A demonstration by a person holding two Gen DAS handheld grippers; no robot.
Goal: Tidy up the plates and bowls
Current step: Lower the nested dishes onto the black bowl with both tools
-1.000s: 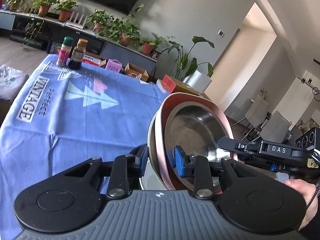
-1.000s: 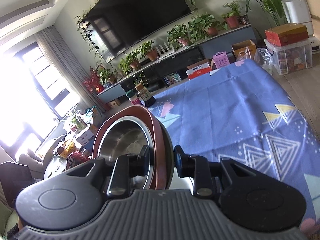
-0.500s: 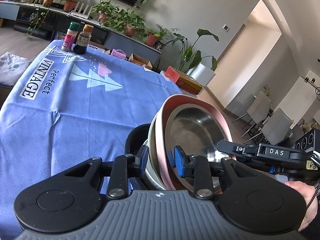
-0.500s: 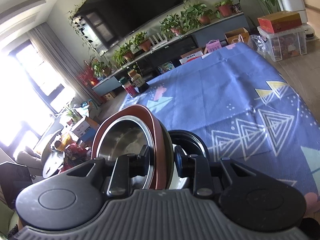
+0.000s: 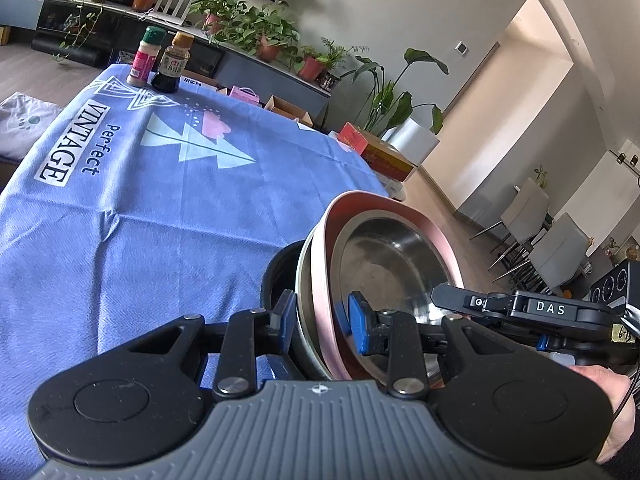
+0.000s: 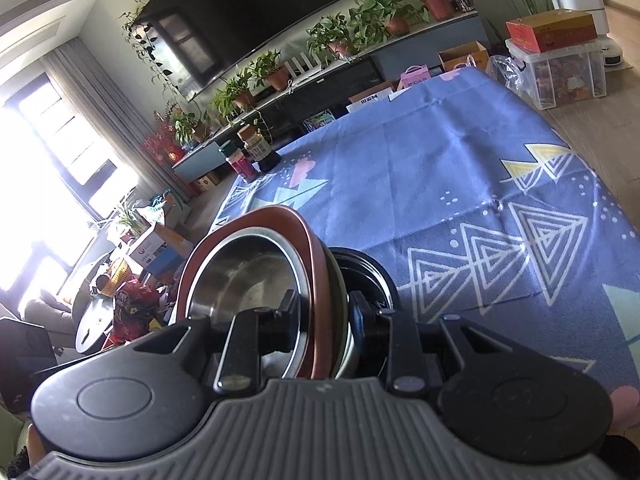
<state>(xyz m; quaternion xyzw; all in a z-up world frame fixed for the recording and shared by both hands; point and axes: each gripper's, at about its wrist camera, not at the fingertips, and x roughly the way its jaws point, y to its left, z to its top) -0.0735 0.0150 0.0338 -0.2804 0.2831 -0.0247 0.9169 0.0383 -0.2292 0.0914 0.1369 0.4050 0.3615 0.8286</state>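
A nested stack of dishes is held between both grippers above the blue tablecloth [image 5: 160, 216]: a steel bowl [image 5: 392, 264] inside a pink-rimmed bowl [image 5: 320, 280], with a steel dish under them. My left gripper [image 5: 320, 320] is shut on the stack's rim. My right gripper [image 6: 324, 316] is shut on the opposite rim, where the steel bowl [image 6: 244, 280] and reddish rim [image 6: 316, 280] show. A black round dish [image 6: 368, 276] lies on the cloth just beneath; it also shows in the left wrist view [image 5: 280, 272].
Two seasoning bottles [image 5: 160, 62] stand at the table's far corner, also seen in the right wrist view [image 6: 252, 154]. Plants and a TV line the far wall. Boxes [image 6: 552, 32] stand beyond the table's right side. Chairs [image 5: 556, 240] stand off to the right.
The stack has come down toward the table. The black dish on the cloth has come into view beneath it. Both grippers keep their hold.
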